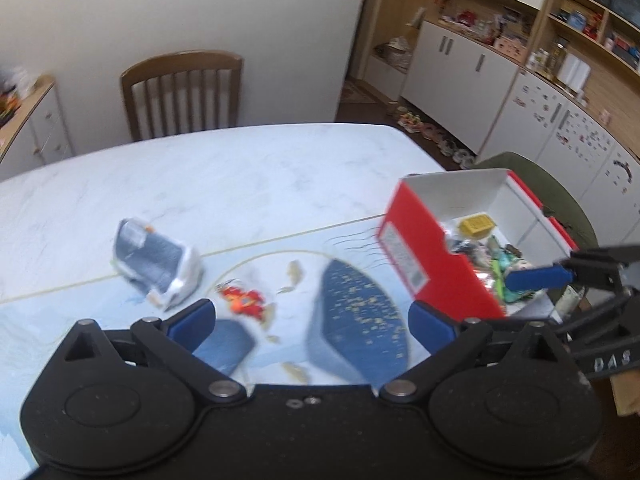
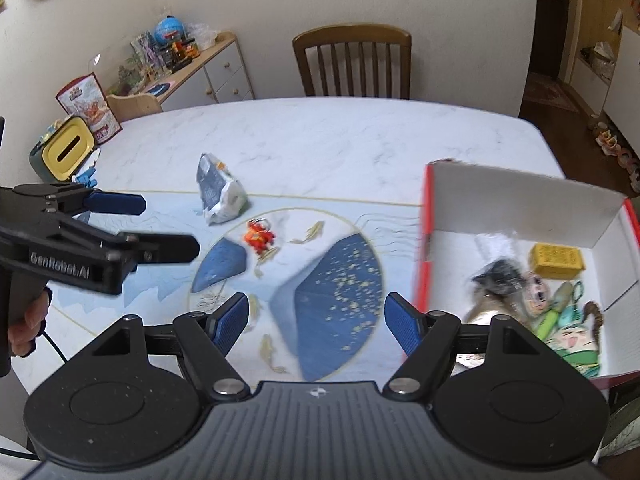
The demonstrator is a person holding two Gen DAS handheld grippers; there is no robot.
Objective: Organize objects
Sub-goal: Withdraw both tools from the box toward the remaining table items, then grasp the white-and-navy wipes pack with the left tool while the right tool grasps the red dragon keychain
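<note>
Left wrist view: the left gripper point(image 1: 312, 320) hangs with jaws spread wide and empty over the table point(image 1: 240, 168); a red toy point(image 1: 245, 300) lies just beyond, a silver-blue packet point(image 1: 156, 262) far left, the red box point(image 1: 432, 256) right.

Right wrist view: the right gripper point(image 2: 316, 322) is likewise spread, empty, beside the box point(image 2: 520, 208) holding trinkets.

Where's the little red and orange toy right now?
The red and orange toy lies on the table mat, outside the red box, just right of the crumpled grey-white packet, left of centre in both views.
</note>
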